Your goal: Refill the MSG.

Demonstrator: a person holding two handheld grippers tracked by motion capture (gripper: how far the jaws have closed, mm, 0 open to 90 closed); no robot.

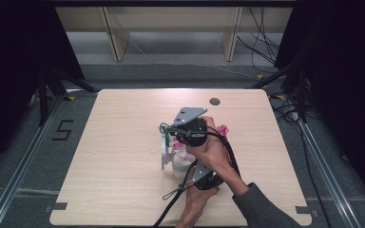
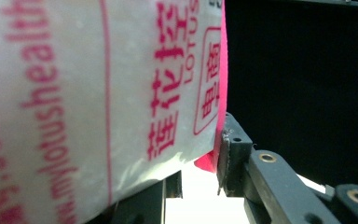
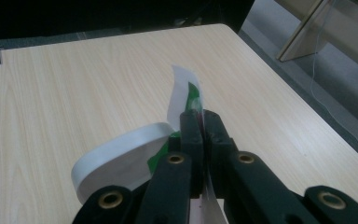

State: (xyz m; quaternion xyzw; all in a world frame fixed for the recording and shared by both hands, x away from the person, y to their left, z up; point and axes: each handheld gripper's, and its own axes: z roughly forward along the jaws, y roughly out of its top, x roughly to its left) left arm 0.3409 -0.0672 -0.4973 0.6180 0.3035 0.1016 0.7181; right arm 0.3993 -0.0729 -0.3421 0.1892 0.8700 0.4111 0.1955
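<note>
A white container with pink print [image 1: 180,164] stands near the middle of the table [image 1: 123,123]. My left gripper [image 1: 192,172] reaches it from the near side and is shut on its side; in the left gripper view the container [image 2: 98,93] sits between the jaws of my left gripper [image 2: 198,163]. My right gripper [image 1: 170,137] hangs above the container, under a grey plate. In the right gripper view my right gripper [image 3: 199,114] is shut on a thin white and green film tab [image 3: 186,88], which joins a round white lid [image 3: 121,158]. The lid [image 1: 164,152] stands lifted at the container's left.
A small pink thing [image 1: 223,129] lies on the table behind the right hand. A dark round hole [image 1: 214,101] sits near the far edge. Black cables [image 1: 171,204] trail off the near edge. Wooden frames and loose cables stand on the floor beyond.
</note>
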